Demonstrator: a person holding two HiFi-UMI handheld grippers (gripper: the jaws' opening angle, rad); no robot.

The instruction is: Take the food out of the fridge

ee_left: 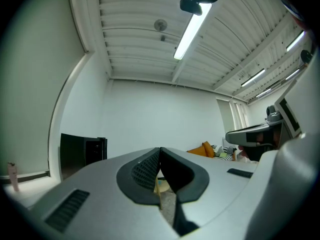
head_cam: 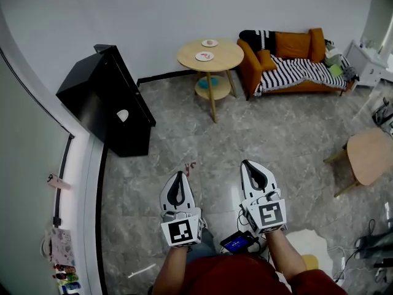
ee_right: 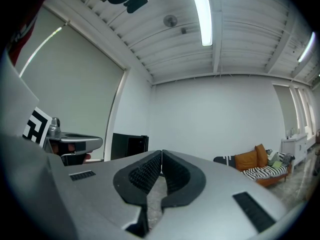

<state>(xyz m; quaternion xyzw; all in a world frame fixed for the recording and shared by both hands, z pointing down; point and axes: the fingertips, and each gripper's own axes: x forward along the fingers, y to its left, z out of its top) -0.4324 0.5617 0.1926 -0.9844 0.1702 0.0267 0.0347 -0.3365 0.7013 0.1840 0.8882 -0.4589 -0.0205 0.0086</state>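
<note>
The fridge (head_cam: 107, 97) is a small black cabinet against the left wall, ahead and to the left of both grippers; I cannot see inside it. It also shows as a dark box in the left gripper view, fridge (ee_left: 80, 151), and in the right gripper view, fridge (ee_right: 129, 145). My left gripper (head_cam: 178, 174) and right gripper (head_cam: 247, 163) are held side by side over the grey stone floor, pointing level. The left gripper (ee_left: 160, 149) is shut with nothing between its pads. The right gripper (ee_right: 161, 153) is shut and empty too. No food is visible at the fridge.
A round wooden table (head_cam: 228, 57) with two small plates (head_cam: 204, 56) stands ahead by the far wall. An orange sofa (head_cam: 295, 45) with a striped blanket is to its right. A low wooden table (head_cam: 371, 155) and cables lie at the right.
</note>
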